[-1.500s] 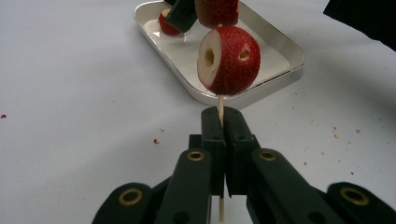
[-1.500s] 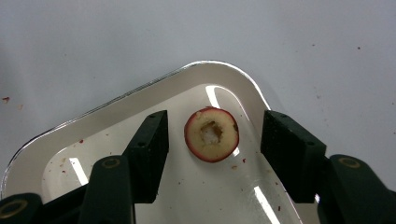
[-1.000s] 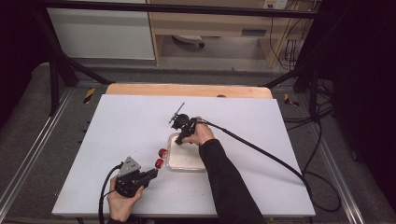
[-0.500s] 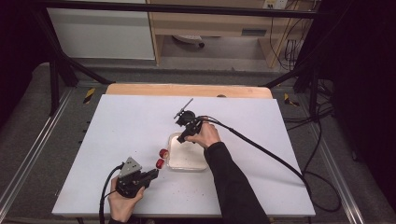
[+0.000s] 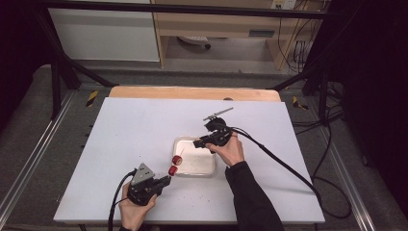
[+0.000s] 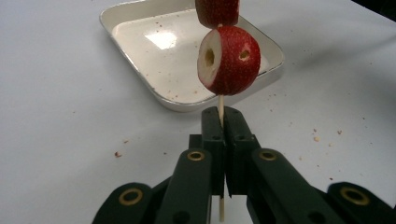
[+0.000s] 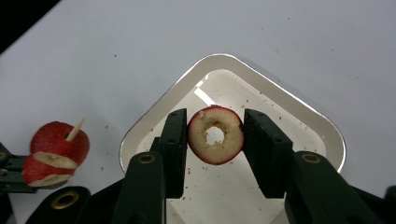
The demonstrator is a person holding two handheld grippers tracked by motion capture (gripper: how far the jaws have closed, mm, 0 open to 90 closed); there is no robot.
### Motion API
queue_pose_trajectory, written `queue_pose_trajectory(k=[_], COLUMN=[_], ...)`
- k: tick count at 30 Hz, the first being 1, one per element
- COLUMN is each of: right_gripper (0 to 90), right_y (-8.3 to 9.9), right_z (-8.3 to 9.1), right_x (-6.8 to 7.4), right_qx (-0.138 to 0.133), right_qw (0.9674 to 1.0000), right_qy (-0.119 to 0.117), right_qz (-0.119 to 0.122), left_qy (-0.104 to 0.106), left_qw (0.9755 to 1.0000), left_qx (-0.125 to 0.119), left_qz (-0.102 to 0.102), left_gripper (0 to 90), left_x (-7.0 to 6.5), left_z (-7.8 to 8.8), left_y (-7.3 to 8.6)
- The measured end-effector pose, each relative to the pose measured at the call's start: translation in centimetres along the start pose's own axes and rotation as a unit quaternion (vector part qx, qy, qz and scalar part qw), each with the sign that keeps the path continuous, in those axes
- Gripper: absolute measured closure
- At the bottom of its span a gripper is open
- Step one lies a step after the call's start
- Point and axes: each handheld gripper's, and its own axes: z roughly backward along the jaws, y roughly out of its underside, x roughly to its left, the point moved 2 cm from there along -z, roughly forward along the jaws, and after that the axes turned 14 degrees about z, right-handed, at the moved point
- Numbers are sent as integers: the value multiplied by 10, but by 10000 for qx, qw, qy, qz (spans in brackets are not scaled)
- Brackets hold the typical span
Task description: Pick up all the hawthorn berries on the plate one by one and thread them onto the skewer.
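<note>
The black fingers (image 7: 173, 140) of the right gripper (image 7: 215, 140) are clamped on a round, red-skinned fruit slice with pale flesh and a hole through its middle (image 7: 215, 135), one pad pressing on each side of its rim. In the right gripper view this ring-shaped slice hangs above the shallow white rectangular tray with rounded corners (image 7: 327, 135), whose floor is speckled with small reddish crumbs. In the high view the right gripper (image 5: 204, 143) sits over the far right part of the tray (image 5: 208, 171), held by a hand in a dark sleeve, with its thick black cable trailing off to the right across the white table (image 5: 130, 130). The left gripper (image 6: 223, 121) has its two black fingers pressed together on a thin, pale wooden skewer (image 6: 220, 105), which stands up between the pads. Two red fruit pieces are threaded on that skewer: the lower one (image 6: 229, 60), cut to show white flesh and small holes, sits just above the fingertips, and the upper one (image 6: 217, 11) touches it from above at the top edge of the left gripper view. In the high view the left gripper (image 5: 166, 179) rests near the front edge of the table, with the skewered pieces (image 5: 175, 164) just beside the tray's left front corner.
</note>
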Motion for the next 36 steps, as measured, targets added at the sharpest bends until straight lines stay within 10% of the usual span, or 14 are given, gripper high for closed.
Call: queue_pose_trajectory(k=[10,36], right_gripper=[616,617], right_y=[36,76], right_z=[29,41], right_x=[1,8], right_qx=[-1004,-2653], right_qw=[9924,9494], right_qy=[-122,-186], right_qz=[-698,-1670], left_qy=[186,212], left_qw=[9997,9997], left_qx=[34,-70], left_qz=[-134,38], left_gripper=[882,883], left_x=[-23,-57], left_z=[-13,-39], left_y=[2,10])
